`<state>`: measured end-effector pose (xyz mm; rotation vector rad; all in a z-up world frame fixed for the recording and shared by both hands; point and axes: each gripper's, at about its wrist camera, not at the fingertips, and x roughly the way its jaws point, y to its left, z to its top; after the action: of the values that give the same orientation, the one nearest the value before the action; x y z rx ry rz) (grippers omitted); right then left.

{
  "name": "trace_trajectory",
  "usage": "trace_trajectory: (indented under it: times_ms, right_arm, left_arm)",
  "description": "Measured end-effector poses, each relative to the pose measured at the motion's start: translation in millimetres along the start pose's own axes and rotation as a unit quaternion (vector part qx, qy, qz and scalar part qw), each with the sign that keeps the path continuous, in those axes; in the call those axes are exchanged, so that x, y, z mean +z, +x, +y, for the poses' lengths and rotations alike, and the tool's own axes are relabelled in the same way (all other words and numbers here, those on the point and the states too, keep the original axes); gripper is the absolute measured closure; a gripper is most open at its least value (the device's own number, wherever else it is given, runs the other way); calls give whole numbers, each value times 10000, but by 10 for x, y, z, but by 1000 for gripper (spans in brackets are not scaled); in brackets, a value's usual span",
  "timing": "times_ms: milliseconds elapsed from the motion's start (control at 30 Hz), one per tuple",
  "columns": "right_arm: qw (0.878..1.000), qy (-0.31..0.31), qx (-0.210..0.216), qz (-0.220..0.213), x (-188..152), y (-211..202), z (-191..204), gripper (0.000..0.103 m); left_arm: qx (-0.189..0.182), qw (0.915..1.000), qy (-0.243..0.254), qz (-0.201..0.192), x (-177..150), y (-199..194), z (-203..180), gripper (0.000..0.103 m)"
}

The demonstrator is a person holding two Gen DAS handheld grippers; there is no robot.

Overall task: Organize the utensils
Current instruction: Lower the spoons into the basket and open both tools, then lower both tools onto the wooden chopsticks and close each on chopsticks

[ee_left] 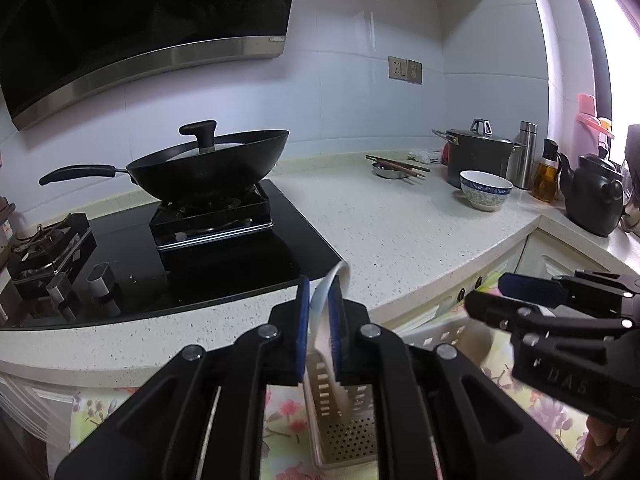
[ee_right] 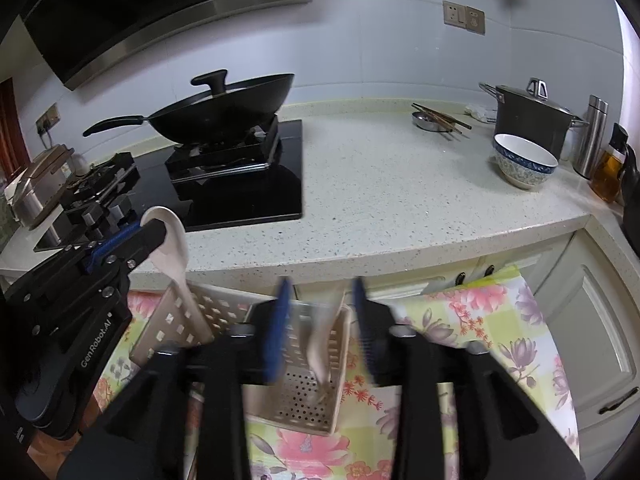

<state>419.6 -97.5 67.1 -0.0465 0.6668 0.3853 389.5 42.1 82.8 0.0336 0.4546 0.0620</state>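
Right wrist view: left gripper (ee_right: 154,226) jaws pinch white spoon (ee_right: 176,248) above caddy (ee_right: 304,364); right gripper (ee_right: 320,328) jaws spread; chopsticks (ee_right: 440,118) at upper right remain unsorted.

White spoon (ee_right: 170,236) — floral cloth (ee_right: 472,320), seemingly.

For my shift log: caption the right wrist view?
Left hand-held gripper lowers white spoon into utensil basket; right hand-held gripper open.
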Motion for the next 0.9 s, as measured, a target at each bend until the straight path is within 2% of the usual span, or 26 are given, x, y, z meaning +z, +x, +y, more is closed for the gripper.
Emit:
trace_trajectory:
  times_ms: [133, 233, 400, 533, 600, 667, 700, 800, 900]
  right_arm:
    - [10000, 58, -28, 7, -14, -24, -32, 63]
    - [9999, 128, -51, -15, -27, -64, -78, 63]
    - [9994, 281, -102, -144, -115, -268, -200, 60]
    - [9984, 360, -171, -412, -321, -557, -306, 46]
    - [9976, 357, -226, -557, -492, -704, -347, 42]
    - [9965, 399, -331, -662, -708, -843, -377, 35]
    - [9967, 406, -330, -622, -857, -899, -382, 33]
    - [9980, 457, -312, -299, -1309, -978, -397, 27]
    - [9969, 673, -216, 345, -1796, -924, -450, 26]
  left_arm:
    - [-61, 10000, -72, 5, -8, -47, 39, 92]
    - [-111, 9999, -98, -3, -9, -80, 64, 86]
    - [-179, 9995, -258, -8, -6, -224, 158, 86]
    - [-190, 9991, -385, -59, -94, -477, 261, 81]
    - [-224, 9987, -446, -85, -212, -649, 309, 75]
    - [-306, 9983, -495, -69, -369, -835, 338, 63]
    - [-335, 9980, -536, -10, -476, -935, 353, 62]
    - [-453, 9959, -728, 282, -886, -1200, 386, 60]
    - [-564, 9902, -961, 837, -1389, -1330, 363, 61]
